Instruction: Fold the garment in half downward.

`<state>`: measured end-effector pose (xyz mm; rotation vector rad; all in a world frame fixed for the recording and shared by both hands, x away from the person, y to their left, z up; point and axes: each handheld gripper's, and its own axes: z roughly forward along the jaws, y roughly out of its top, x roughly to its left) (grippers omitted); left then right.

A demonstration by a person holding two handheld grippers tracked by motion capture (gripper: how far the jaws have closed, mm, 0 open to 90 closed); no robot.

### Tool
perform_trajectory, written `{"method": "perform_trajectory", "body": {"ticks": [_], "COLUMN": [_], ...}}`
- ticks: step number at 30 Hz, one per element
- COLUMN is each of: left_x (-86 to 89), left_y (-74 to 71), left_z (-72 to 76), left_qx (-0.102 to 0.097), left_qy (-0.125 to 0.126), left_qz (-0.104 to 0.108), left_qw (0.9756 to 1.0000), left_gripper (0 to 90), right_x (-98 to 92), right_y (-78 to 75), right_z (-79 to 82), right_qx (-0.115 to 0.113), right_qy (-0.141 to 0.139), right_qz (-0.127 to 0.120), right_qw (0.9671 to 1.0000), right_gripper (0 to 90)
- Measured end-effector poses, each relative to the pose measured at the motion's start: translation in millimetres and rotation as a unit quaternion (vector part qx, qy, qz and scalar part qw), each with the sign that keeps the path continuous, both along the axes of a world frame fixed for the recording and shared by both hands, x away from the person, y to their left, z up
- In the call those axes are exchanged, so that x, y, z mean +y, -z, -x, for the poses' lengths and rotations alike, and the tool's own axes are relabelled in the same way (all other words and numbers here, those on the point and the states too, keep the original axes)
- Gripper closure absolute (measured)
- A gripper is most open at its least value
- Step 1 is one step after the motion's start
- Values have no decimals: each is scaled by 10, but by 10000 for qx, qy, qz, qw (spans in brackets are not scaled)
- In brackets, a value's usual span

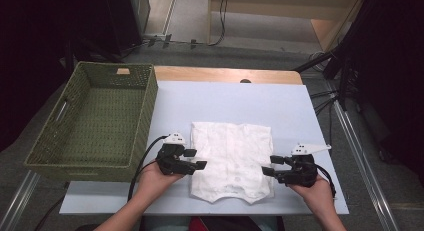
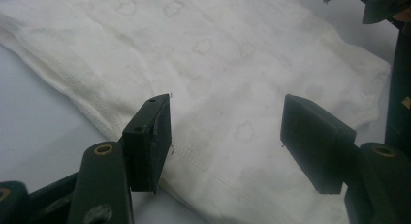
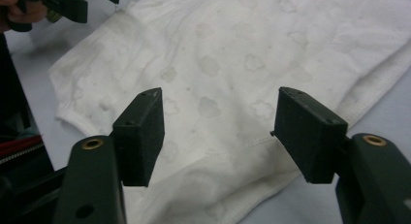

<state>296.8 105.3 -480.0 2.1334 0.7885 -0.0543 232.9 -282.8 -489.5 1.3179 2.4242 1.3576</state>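
Note:
A white folded garment (image 1: 231,158) with a faint flower print lies flat on the pale table top (image 1: 240,98), near its front edge. My left gripper (image 1: 197,159) is at the garment's left edge, jaws open and pointing right, with nothing clamped. My right gripper (image 1: 268,166) is at the garment's right edge, jaws open and pointing left. In the left gripper view the cloth (image 2: 218,73) lies under and beyond the open jaws (image 2: 225,136). In the right gripper view the cloth (image 3: 232,64) spreads beneath the open jaws (image 3: 218,132).
A green woven basket (image 1: 95,118) stands on the table's left side, close to my left hand. Bare table top stretches behind the garment. A dark stand with cables (image 1: 335,66) rises past the table's far right corner.

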Motion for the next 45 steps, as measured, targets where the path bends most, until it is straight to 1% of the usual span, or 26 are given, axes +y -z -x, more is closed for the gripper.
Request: {"method": "perform_trajectory", "body": {"ticks": [3, 5, 8, 10, 13, 15, 19, 23, 29, 32, 33, 35, 37, 40, 44, 45], "left_x": [4, 12, 27, 22, 3, -15, -35, -59, -104, -107, -105, -104, -106, -106, -110, -107], "left_y": [7, 6, 3, -3, -15, -19, -23, -42, -78, -68, -60, -42, -22, 4, 23, 29], "left_z": [-54, -88, -132, -159, -184, -203, -262, -323, -424, -487, -507, -546, -573, -619, -678, -691], "left_qx": [-16, 1, -18, -37, -96, -96, -111, -26, -133, -126, -98, -66, -55, -21, -122, -122], "left_qy": [-140, -213, -290, -336, -351, -369, -416, -469, -535, -582, -604, -628, -655, -696, -777, -783], "left_qz": [31, 23, 26, -21, -156, -186, -181, -164, -240, -244, -218, -236, -238, -252, -374, -365], "left_qw": [9999, 9998, 9996, 9994, 9992, 9991, 9989, 9988, 9982, 9979, 9979, 9977, 9976, 9973, 9962, 9962], "left_gripper": [333, 332, 332, 332, 331, 331, 331, 331, 331, 331, 331, 331, 331, 331, 331, 331], "right_x": [-3, -6, -16, -25, -32, -36, -50, -59, -58, -65, -69, -75, -77, -83, -86, -85], "right_y": [11, 7, 7, 13, 19, 18, 20, 27, 47, 61, 66, 74, 79, 87, 104, 108], "right_z": [-51, -79, -121, -149, -190, -211, -261, -325, -434, -481, -498, -535, -571, -631, -710, -726], "right_qx": [113, 114, 104, 106, 137, 146, 141, 132, 189, 197, 207, 212, 219, 222, 257, 270], "right_qy": [156, 248, 359, 421, 489, 532, 597, 621, 716, 761, 783, 818, 853, 880, 931, 944], "right_qz": [-40, -16, -56, -48, -40, -3, -10, 41, 111, 150, 160, 193, 159, 203, 226, 245], "right_qw": [9998, 9996, 9993, 9990, 9987, 9985, 9981, 9980, 9972, 9968, 9966, 9962, 9960, 9957, 9951, 9949], "right_gripper": [306, 288, 262, 255, 253, 252, 250, 251, 253, 257, 259, 261, 263, 268, 272, 273]}}
